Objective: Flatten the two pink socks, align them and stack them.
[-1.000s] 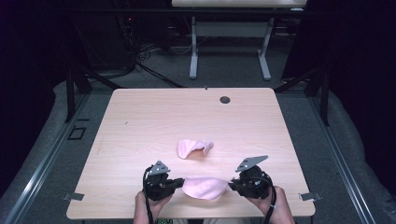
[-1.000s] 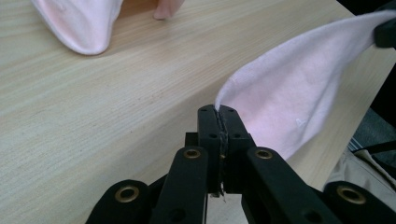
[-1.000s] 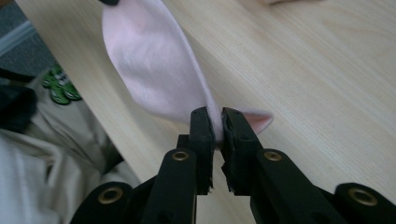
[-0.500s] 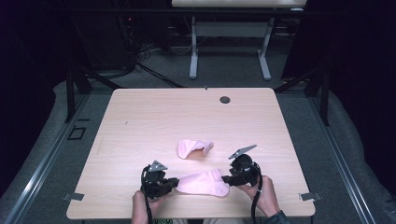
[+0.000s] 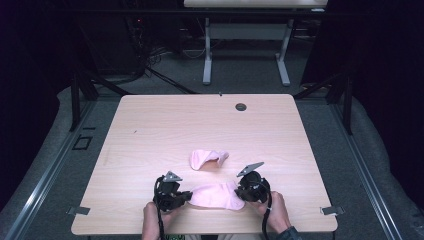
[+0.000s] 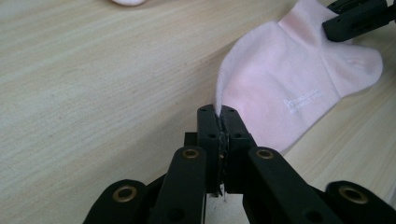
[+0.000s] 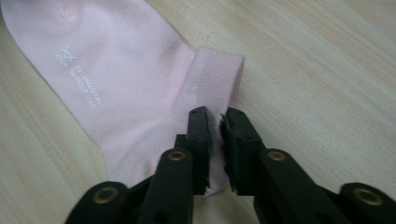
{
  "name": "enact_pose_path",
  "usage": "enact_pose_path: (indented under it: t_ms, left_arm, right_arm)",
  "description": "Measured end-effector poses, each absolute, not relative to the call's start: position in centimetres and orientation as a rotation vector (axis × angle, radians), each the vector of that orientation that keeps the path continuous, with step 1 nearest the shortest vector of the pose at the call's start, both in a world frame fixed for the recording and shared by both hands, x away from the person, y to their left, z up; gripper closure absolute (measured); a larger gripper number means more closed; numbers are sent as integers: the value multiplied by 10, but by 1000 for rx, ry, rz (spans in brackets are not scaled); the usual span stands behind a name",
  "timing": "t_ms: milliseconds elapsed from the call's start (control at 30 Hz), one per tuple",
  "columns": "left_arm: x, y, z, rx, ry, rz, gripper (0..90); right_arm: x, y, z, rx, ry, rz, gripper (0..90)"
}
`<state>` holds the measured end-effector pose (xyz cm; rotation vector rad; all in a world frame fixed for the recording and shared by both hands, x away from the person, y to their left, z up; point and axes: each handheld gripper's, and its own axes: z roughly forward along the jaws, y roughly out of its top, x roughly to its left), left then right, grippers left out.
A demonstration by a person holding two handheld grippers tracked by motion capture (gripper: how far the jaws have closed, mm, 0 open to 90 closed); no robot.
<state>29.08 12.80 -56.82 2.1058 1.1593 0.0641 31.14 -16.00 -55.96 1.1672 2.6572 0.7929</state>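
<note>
I have a pale pink sock (image 5: 218, 195) stretched flat between my 2 tools near the front edge of the desk (image 5: 150, 125). It is soft knit, with small white lettering printed on its side, clear in both gripper views, and a ribbed cuff band at one end. My left hand-held gripper (image 5: 184, 196) has its jaws pressed together on a thin edge of the sock's other end; in the left gripper view the fabric rises out of the pinch. My right hand-held gripper (image 5: 239, 192) sits at the cuff end with its jaws nearly together, the folded cuff edge running between them; a narrow gap shows, and the fabric appears gripped. A 2nd pink sock (image 5: 206, 158) lies crumpled just beyond the flat sock, toward the desk's middle, not touching it. Well beyond the flat sock, near the far edge of the desk, sits a small dark round grommet (image 5: 241, 106).
</note>
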Motion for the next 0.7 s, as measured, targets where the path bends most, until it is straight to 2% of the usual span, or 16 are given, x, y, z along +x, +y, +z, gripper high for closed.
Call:
enact_pose_path:
  t_ms: [233, 333, 400, 633, 700]
  left_arm:
    - [282, 128, -566, 2124, 1132, 46, 892]
    - [277, 131, -567, 2089, 1133, -24, 887]
    - [276, 132, -565, 2087, 1144, -15, 858]
    - [292, 148, -540, 2038, 1191, 79, 514]
    - [305, 151, -533, 2057, 1213, 125, 442]
  right_arm:
    - [298, -168, -554, 1180, 2658, 776, 844]
    - [291, -173, -552, 1193, 2663, 791, 840]
    - [290, -174, -554, 1201, 2665, 782, 777]
    - [302, -180, -539, 1239, 2609, 881, 535]
    - [307, -178, -534, 1234, 2589, 903, 383]
